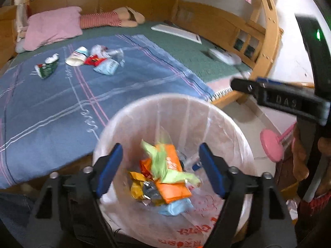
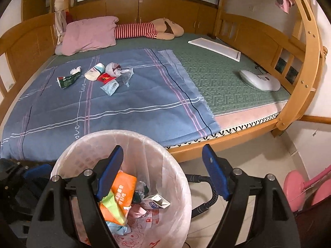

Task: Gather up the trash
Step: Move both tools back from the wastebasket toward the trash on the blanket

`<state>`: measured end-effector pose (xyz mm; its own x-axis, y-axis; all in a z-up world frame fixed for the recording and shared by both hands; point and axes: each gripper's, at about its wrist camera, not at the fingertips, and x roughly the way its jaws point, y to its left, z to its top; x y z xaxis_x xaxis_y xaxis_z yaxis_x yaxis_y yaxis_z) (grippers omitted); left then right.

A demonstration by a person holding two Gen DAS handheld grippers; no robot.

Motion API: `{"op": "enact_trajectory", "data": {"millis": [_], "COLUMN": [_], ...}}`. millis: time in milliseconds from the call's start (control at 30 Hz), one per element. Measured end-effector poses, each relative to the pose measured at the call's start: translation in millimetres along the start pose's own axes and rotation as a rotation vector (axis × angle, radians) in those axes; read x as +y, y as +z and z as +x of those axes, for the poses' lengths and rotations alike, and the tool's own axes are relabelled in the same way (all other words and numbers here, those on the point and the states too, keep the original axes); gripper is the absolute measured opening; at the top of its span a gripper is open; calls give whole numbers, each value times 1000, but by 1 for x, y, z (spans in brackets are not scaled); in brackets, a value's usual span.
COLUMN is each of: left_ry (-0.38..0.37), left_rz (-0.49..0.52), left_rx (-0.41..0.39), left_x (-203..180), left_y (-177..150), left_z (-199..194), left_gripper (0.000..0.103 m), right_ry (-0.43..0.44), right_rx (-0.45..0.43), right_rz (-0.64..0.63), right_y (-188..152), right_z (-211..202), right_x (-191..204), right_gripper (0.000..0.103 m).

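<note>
Both spread and empty over the bin [image 1: 238,128]: left hand-held gripper [image 1: 160,169], right hand-held gripper [image 2: 163,174]. Remaining trash [image 2: 107,76] lay at eleven o'clock on the bed [image 2: 227,76]. Risked knocking over the light bin when reaching.

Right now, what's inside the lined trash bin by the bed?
Inside the trash bin: an orange packet, a light green wrapper, a yellow wrapper, a pale blue wrapper and a small white carton. Whatever lies beneath that pile is covered.
</note>
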<state>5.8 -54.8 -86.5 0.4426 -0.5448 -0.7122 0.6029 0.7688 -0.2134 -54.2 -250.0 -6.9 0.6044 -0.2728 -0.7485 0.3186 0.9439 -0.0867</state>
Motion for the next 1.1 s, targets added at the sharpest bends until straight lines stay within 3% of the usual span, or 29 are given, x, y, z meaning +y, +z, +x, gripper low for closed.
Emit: {"op": "enact_trajectory", "data": {"millis": [133,267,700,1000,1100], "left_ry": [102,191,365,518,499], "left_rz": [-100,-176,-166,-251,-331], "left_rx": [-80,-108,-164,-119,-106], "left_x": [25,43,61,120,138], "left_y": [6,8,10,-14,-20], "left_z": [-14,-21,-34,-11,-10], "left_gripper": [83,83,93,95,95], "right_ry": [20,27,75,152,155], "right_rx": [14,18,12,60,75], "right_rz": [46,46,-3,-20,-40], "right_y": [2,2,10,26,23], "right_z": [3,4,12,36,42], "right_x": [-8,-6,30,69,79], "right_gripper": [80,83,90,90,90]}}
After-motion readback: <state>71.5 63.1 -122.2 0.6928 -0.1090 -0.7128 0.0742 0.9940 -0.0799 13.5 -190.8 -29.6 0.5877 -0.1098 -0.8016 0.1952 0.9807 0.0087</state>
